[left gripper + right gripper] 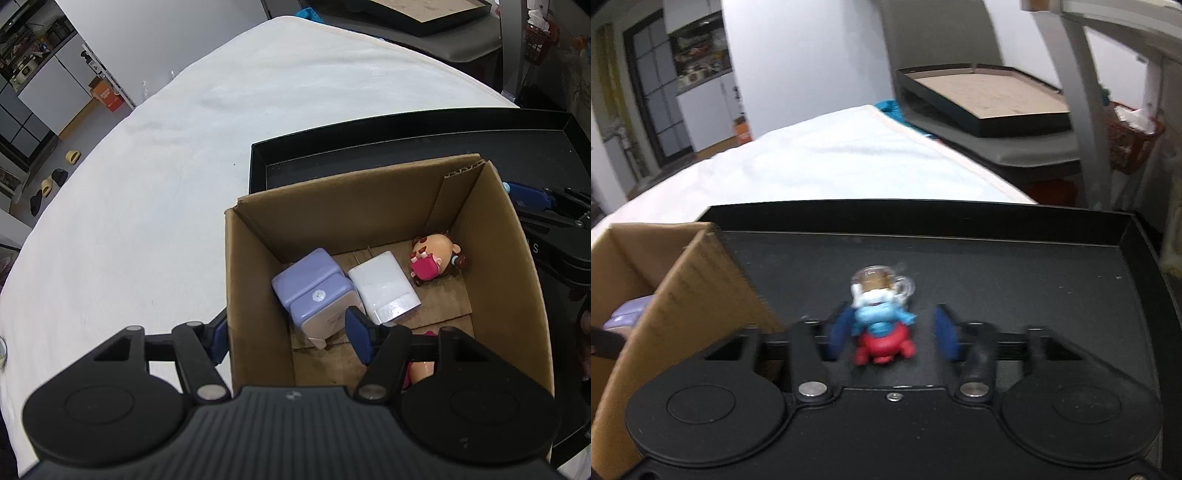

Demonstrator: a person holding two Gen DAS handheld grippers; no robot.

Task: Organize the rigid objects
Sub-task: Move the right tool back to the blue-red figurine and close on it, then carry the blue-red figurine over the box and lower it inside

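Note:
An open cardboard box (509,258) stands in a black tray (369,129). Inside lie a purple and white block (314,291), a white charger (384,286) and a small doll in pink (432,258). My left gripper (291,332) is open and straddles the box's left wall, one finger outside, one inside. Another pink item (421,369) lies half hidden under it. In the right wrist view a small blue and red figurine (882,321) stands on the tray floor (1034,277) between the open fingers of my right gripper (892,334). The pads are apart from it.
The tray sits on a table with a white cloth (166,166). The box's right wall (694,295) is just left of my right gripper. Another black tray (990,99) lies on a grey bench behind. A red basket (1134,140) stands at the far right.

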